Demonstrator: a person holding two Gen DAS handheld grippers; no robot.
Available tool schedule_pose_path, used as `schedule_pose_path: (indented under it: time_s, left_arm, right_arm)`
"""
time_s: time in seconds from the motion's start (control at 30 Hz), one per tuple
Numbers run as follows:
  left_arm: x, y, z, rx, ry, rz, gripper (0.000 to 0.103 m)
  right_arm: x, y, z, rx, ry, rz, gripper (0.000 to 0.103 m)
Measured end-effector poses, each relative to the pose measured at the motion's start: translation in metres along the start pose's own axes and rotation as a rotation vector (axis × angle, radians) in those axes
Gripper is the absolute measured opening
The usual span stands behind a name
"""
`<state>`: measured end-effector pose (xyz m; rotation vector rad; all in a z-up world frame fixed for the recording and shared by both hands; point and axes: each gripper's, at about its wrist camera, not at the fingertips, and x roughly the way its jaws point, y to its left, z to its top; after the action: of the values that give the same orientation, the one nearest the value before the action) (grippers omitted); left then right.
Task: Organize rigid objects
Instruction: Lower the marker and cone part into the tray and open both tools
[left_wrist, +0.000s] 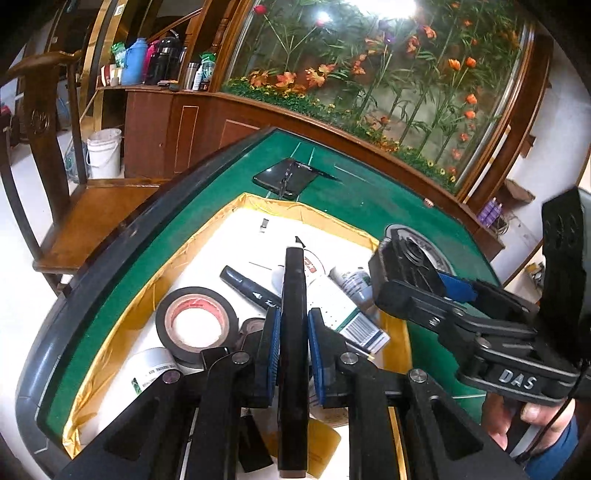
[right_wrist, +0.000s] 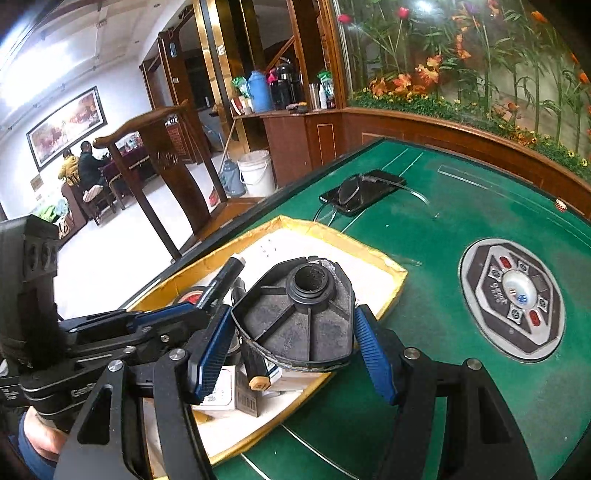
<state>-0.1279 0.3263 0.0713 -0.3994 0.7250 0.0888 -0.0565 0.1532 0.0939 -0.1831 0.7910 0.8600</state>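
Note:
My left gripper (left_wrist: 291, 354) is shut on a long black marker-like bar (left_wrist: 293, 295) and holds it over the gold-rimmed white tray (left_wrist: 155, 295). The tray holds a black tape roll (left_wrist: 195, 323), a black marker pen (left_wrist: 249, 288), a white tube (left_wrist: 352, 282) and a barcoded box (left_wrist: 364, 328). My right gripper (right_wrist: 291, 339) is shut on a dusty black fan-shaped plastic part (right_wrist: 299, 317) and holds it above the tray's (right_wrist: 388, 267) right side. The same part (left_wrist: 406, 266) and right gripper show at the right of the left wrist view.
The tray sits on a green felt mahjong table (right_wrist: 443, 229) with a round control panel (right_wrist: 513, 299) in its middle. A black phone with glasses on it (right_wrist: 362, 190) lies at the far side. A wooden chair (left_wrist: 55, 147) stands left of the table.

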Motion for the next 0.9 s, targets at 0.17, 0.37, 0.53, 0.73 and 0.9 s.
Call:
schedule_pose_path:
  time_s: [0.17,0.37,0.53,0.73,0.9]
  left_arm:
    - [0.003,0.002,0.000,0.009,0.004,0.024,0.015]
    - [0.005,-0.003,0.000,0.042,0.008,0.055,0.015]
    - [0.006,-0.006,0.000,0.064,0.005,0.070,0.015]
    - [0.007,-0.009,-0.001,0.084,-0.002,0.089,0.015]
    - [0.010,-0.008,0.000,0.090,-0.012,0.089,0.015]
  right_arm:
    - [0.019,0.001,0.011,0.002,0.025,-0.013,0.065]
    - [0.042,0.005,0.023,-0.005,0.056,-0.043,0.065]
    - [0.057,0.007,0.024,0.005,0.080,-0.049,0.065]
    - [0.063,0.006,0.031,0.011,0.078,-0.065,0.065]
    - [0.069,0.005,0.031,0.028,0.089,-0.068,0.066]
